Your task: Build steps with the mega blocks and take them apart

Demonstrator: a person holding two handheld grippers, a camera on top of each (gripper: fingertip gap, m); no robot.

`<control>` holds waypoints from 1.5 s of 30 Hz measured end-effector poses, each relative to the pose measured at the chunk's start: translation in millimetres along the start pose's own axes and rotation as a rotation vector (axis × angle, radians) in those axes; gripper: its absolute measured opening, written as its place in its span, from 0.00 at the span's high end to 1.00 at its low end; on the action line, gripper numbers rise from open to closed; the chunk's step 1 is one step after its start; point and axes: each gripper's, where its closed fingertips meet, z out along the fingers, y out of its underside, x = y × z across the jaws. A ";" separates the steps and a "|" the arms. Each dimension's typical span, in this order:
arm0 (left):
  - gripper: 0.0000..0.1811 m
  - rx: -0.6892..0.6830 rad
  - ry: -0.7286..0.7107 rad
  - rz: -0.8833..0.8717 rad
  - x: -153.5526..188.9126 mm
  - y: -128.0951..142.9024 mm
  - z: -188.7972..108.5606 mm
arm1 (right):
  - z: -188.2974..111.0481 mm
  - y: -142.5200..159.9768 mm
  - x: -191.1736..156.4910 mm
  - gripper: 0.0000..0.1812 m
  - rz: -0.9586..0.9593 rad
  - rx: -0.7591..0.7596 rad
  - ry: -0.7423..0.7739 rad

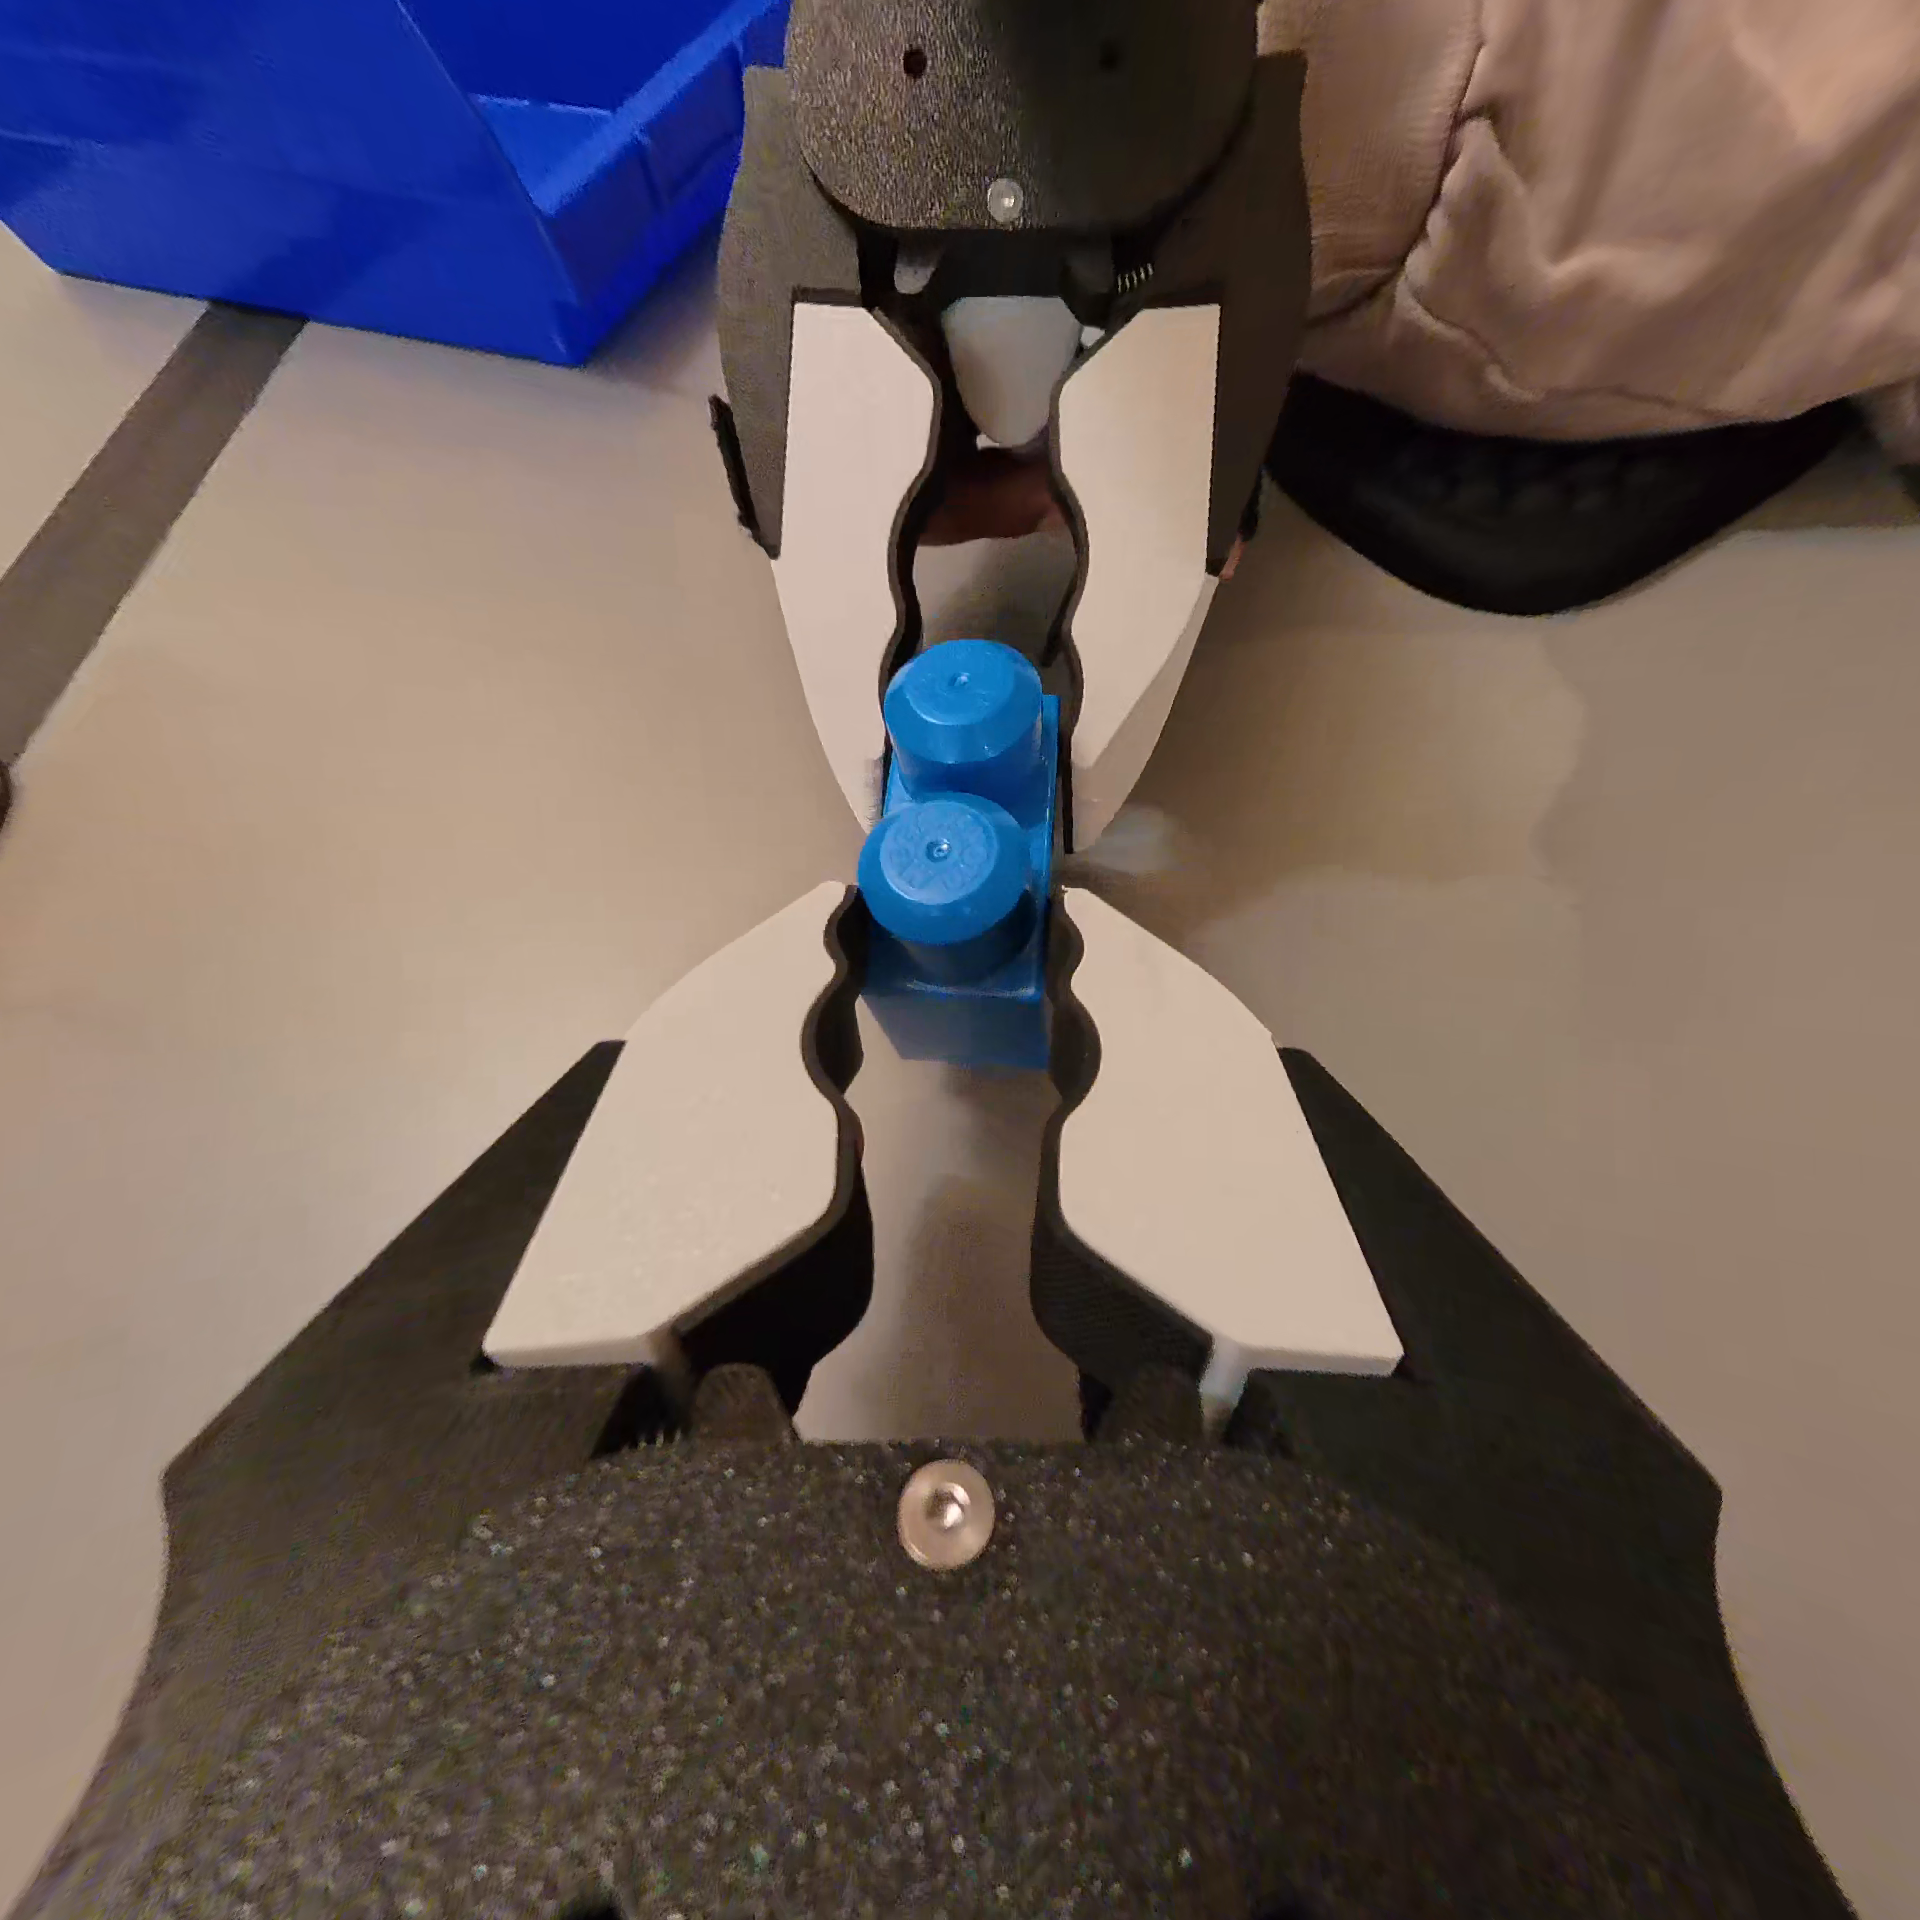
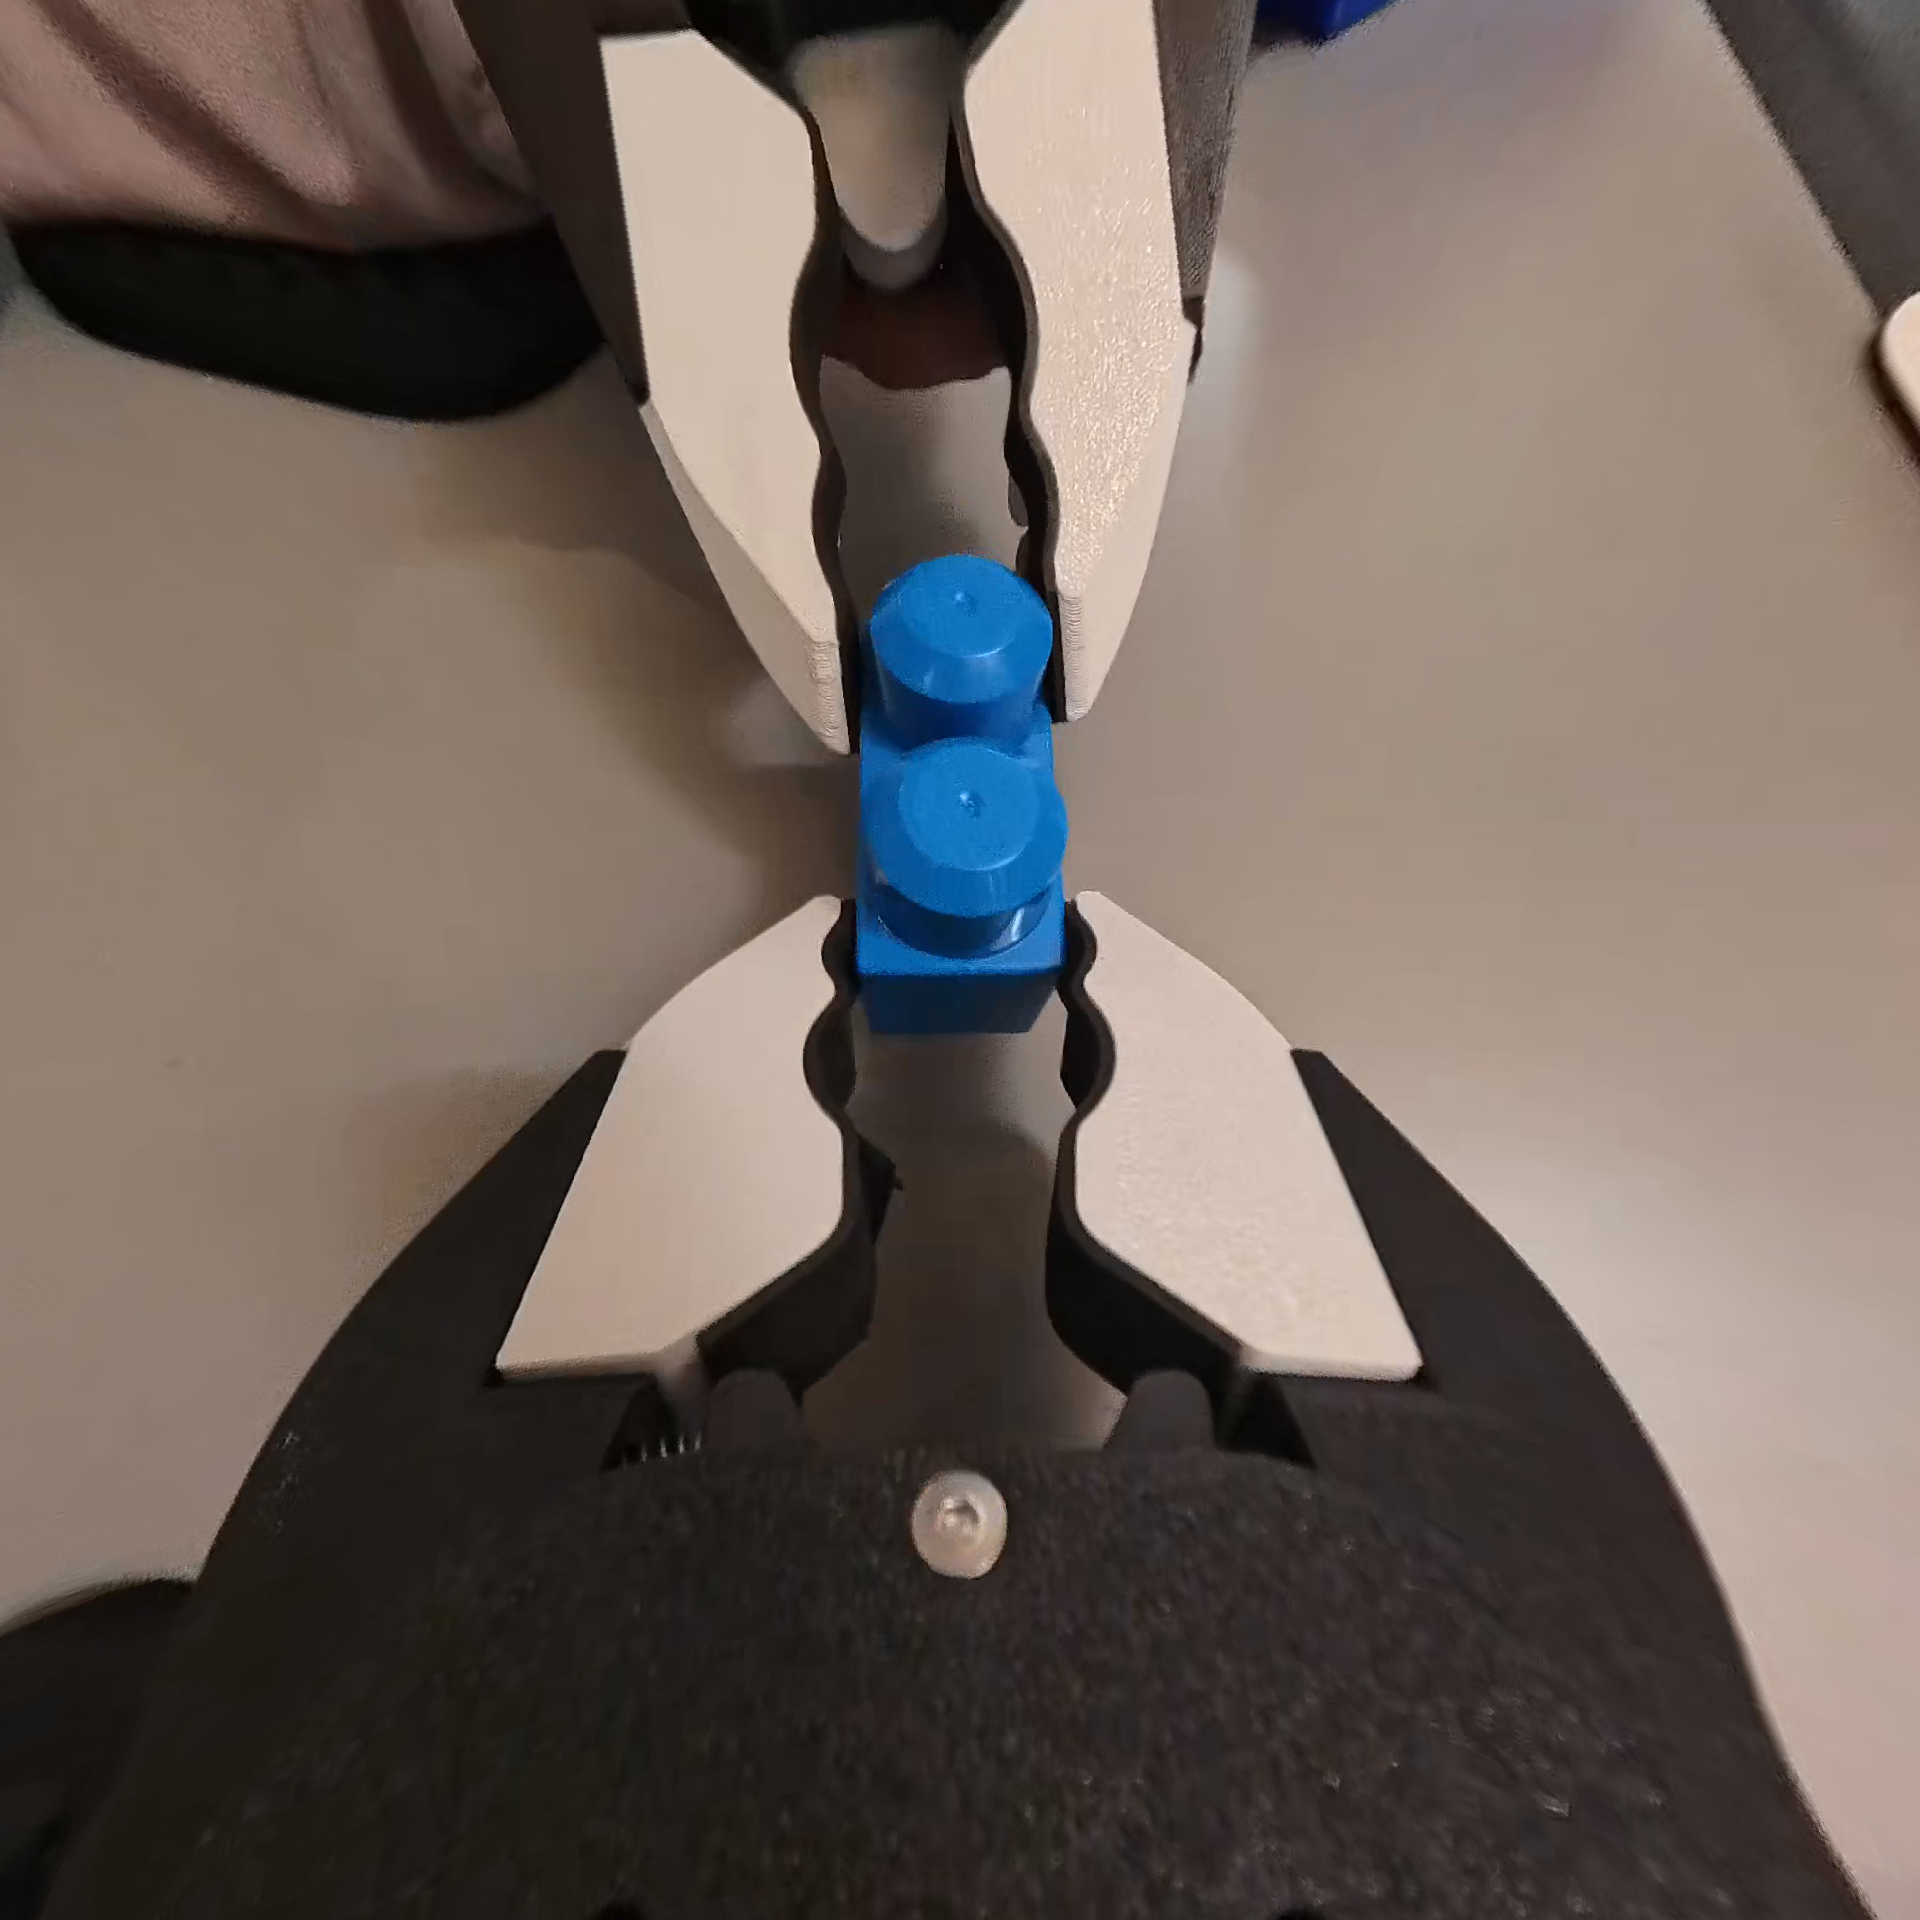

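A blue two-stud mega block [image 1: 956,862] stands on the pale table, studs up. My left gripper [image 1: 951,935] is shut on its near end, one white finger on each side. My right gripper [image 1: 971,758] comes from the opposite side and is shut on the far end. In the right wrist view the same block [image 2: 961,862] sits between my right gripper [image 2: 956,935] at its near end and the left gripper [image 2: 956,686] at its far end. The two grippers face each other, tips close together. No other blocks are in view.
A blue plastic bin [image 1: 312,156] stands at the far left. A person's beige clothing [image 1: 1610,208] and a black item [image 1: 1538,499] lie at the far right. A dark strip [image 1: 135,447] crosses the table [image 1: 416,831] on the left. A pale object [image 2: 1896,353] shows at the right edge. My left and right fingertips are right by each other.
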 end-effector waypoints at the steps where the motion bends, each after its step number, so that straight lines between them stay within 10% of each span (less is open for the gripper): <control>1: 0.82 -0.013 0.005 -0.002 0.6 3.0 2.3 | 1.7 3.7 -0.4 0.80 0.000 -0.021 -0.003; 15: 0.78 -0.017 -0.075 -0.017 -11.4 4.3 -31.3 | 12.0 22.4 5.9 0.70 -0.037 -0.162 0.057; 22: 0.85 0.118 -0.515 -0.159 -83.2 3.1 -181.9 | -19.1 0.7 15.6 0.68 0.027 -0.005 0.089; 30: 0.94 -0.163 -0.959 -0.378 -152.9 97.1 -348.3 | -49.0 -12.1 49.0 0.72 0.133 0.182 0.204; 38: 0.89 -0.634 -0.717 -0.464 -155.6 184.9 -369.3 | -48.4 -8.8 57.1 0.74 0.162 0.204 0.229; 45: 0.80 -0.786 -0.495 -0.560 -138.7 210.4 -365.6 | -45.0 -0.8 61.0 0.75 0.187 0.191 0.226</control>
